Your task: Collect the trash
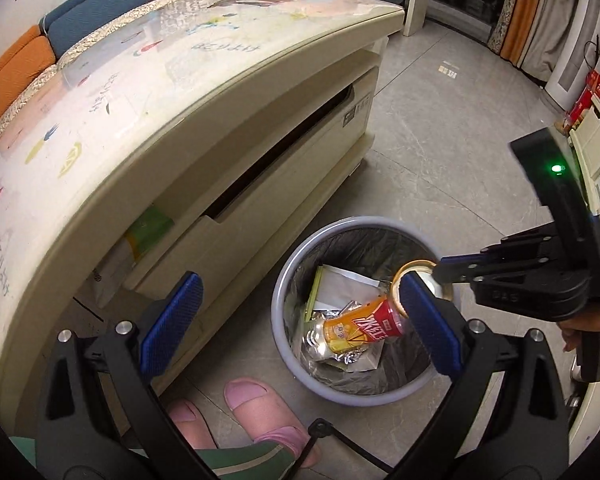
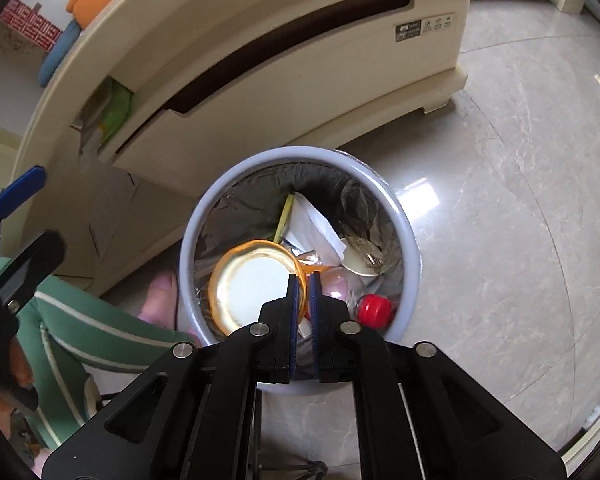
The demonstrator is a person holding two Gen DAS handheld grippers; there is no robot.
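A: One can (image 1: 414, 286) hangs over the bin (image 1: 278, 320), pinched at its rim by the right gripper (image 2: 304, 280). Why hold it there?

B: Likely so it falls straight in once the fingers part. They sit nearly together, clamped on the can's edge, with the can's open mouth just left of the left finger in the right view.

A: And the left gripper (image 1: 296, 320)?

B: Its fingers (image 1: 172, 320) stand wide apart and hold nothing. The bin shows between them, below.

A: What does each view add?

B: The left view shows the can side-on, its red and yellow label, and foil under it. The right view shows a red cap (image 2: 376, 310) just right of the fingers, which the left misses. Whether the grip is firm is hard to tell; the can hides the pads.
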